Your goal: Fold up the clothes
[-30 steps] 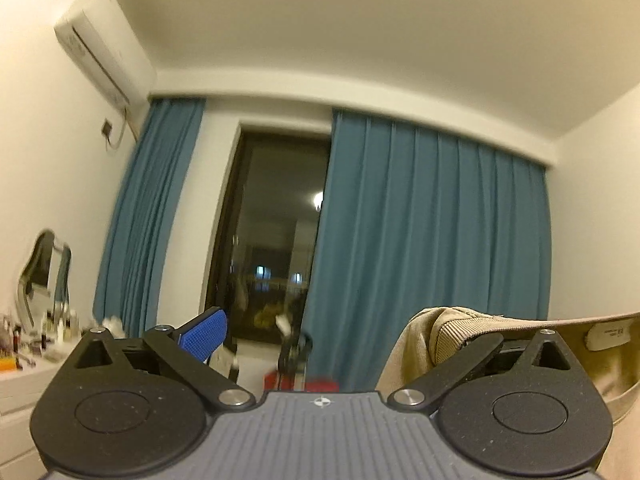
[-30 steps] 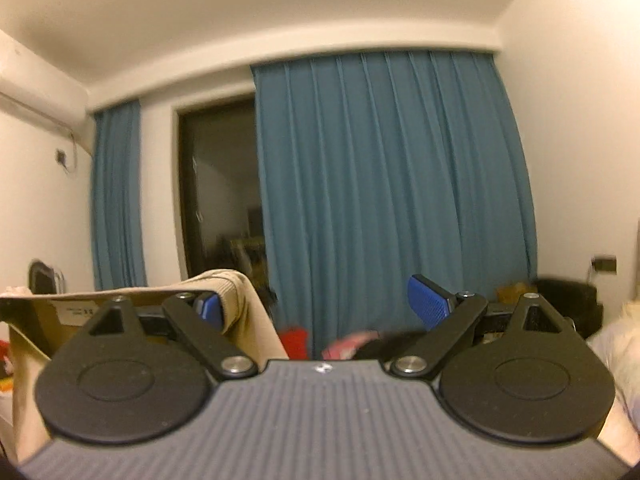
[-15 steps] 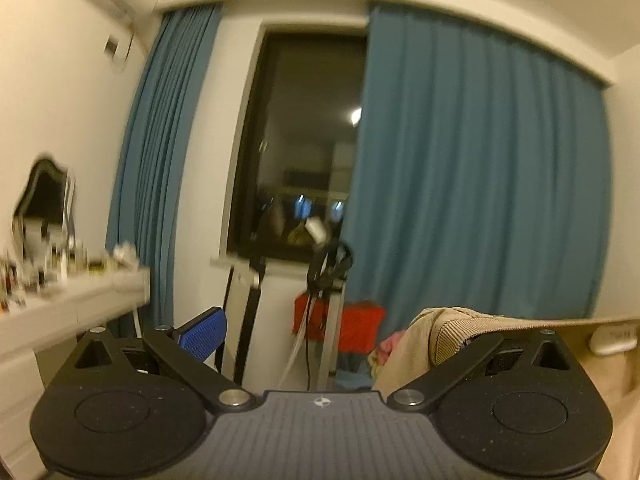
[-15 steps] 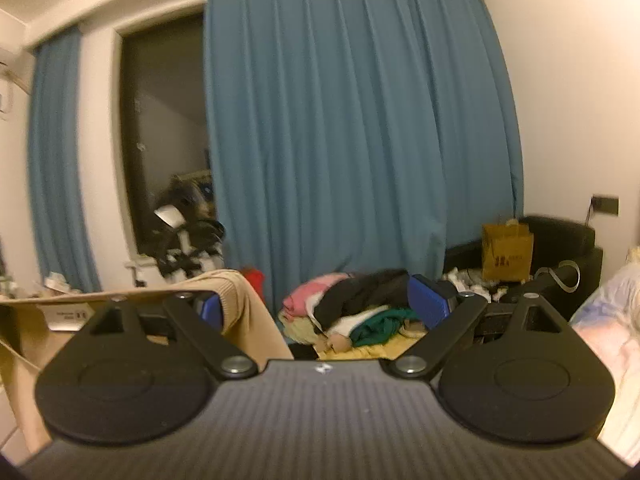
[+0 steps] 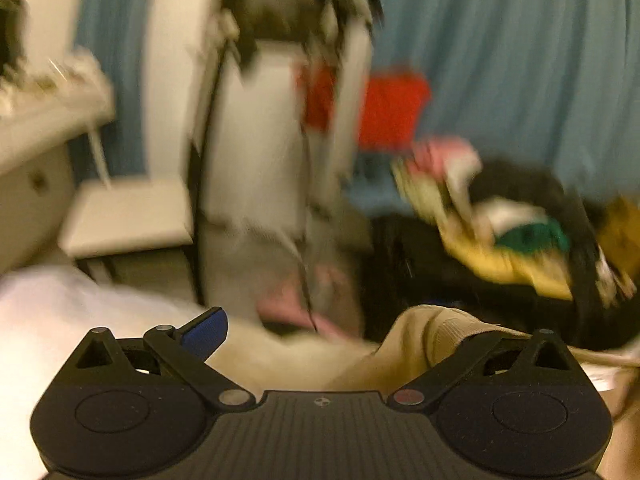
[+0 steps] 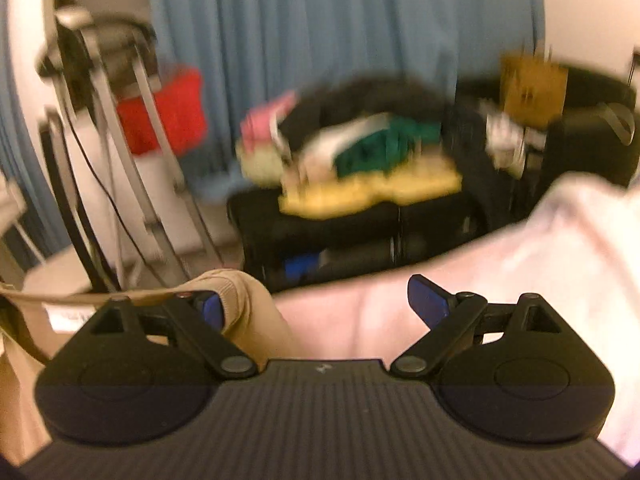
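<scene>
A beige ribbed garment (image 5: pixel 432 336) hangs stretched between my two grippers. In the left wrist view its edge is draped over my right finger, while the blue left fingertip (image 5: pixel 206 332) stands bare; my left gripper (image 5: pixel 320 340) has its jaws wide apart. In the right wrist view the same garment (image 6: pixel 236 300) wraps over my left finger, with a white label (image 6: pixel 68 314) showing. The right fingertip (image 6: pixel 428 304) is bare. My right gripper (image 6: pixel 320 308) is also spread wide.
A white bed sheet (image 5: pixel 60 312) lies below, also in the right wrist view (image 6: pixel 560 248). Beyond it stand a black bench with a heap of coloured clothes (image 6: pixel 360 168), a stand with cables (image 5: pixel 288 120), a red box (image 6: pixel 164 108), a white stool (image 5: pixel 128 216) and blue curtains (image 6: pixel 320 40).
Both grippers have tilted sharply downward from the ceiling and curtains toward the bed and floor. The beige garment stays hooked on the same fingers. The now frames are motion-blurred.
</scene>
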Motion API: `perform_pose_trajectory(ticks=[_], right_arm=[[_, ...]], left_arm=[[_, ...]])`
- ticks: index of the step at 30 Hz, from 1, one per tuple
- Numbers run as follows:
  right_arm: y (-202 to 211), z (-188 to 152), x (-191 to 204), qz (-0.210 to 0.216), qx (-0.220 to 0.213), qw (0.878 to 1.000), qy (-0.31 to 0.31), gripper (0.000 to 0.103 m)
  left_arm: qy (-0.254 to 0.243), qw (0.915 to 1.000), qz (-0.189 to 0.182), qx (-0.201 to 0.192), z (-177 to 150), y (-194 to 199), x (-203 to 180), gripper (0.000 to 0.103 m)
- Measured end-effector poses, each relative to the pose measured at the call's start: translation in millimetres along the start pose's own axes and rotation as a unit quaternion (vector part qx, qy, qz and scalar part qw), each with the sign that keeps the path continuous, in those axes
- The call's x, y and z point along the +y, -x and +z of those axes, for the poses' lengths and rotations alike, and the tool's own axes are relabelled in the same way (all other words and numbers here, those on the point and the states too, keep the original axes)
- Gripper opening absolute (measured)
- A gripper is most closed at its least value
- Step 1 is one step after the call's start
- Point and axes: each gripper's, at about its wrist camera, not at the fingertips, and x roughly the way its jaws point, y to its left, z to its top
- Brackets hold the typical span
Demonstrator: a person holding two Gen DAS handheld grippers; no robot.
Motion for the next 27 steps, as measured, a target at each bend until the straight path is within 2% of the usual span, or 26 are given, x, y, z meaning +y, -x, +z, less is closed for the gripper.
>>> perform_pose_trajectory(ticks=[3, 5, 8, 12, 17, 20, 23, 27], right_arm=[[-25.4, -7.2, 2.6, 0.021, 0.068, 0.997, 0.004, 0.091], [-25.1, -6.0, 9.2, 0.051, 0.101, 0.993, 0.022, 0.091], [-3.6, -3.1, 26.6, 0.073, 0.104, 0.990, 0.062, 0.091], [50.6, -1.4, 36.1, 0.084, 0.073, 0.992, 0.063, 0.091], [148.0, -14.9, 37.8, 0.077, 0.023, 0.996, 0.046, 0.091], [210.7, -33.1, 31.0, 0.079, -0.001, 0.996, 0.029, 0.091], [265.4, -56.6, 21.8, 0.083, -0.021, 0.996, 0.013, 0.091], [336.7, -105.2, 9.1, 0.092, -0.028, 0.995, -0.018, 0.092]], left_arm=[[-0.023, 0.9973, -0.004, 0.070, -6.1, -31.4, 3.4, 0.097], [-0.024, 0.9947, -0.018, 0.098, -7.8, -32.0, 7.4, 0.099], [-0.037, 0.9924, -0.033, 0.113, -8.5, -9.7, 11.6, 0.101], [-0.054, 0.9942, -0.031, 0.087, -9.7, 51.3, 6.8, 0.103], [-0.066, 0.9970, -0.014, 0.038, -24.9, 142.5, -7.8, 0.103], [-0.054, 0.9982, -0.022, 0.012, -51.7, 204.1, -9.1, 0.103], [-0.046, 0.9983, -0.034, -0.011, -92.1, 258.4, -7.3, 0.103], [-0.001, 0.9972, -0.072, -0.020, -147.3, 309.0, 9.7, 0.103]])
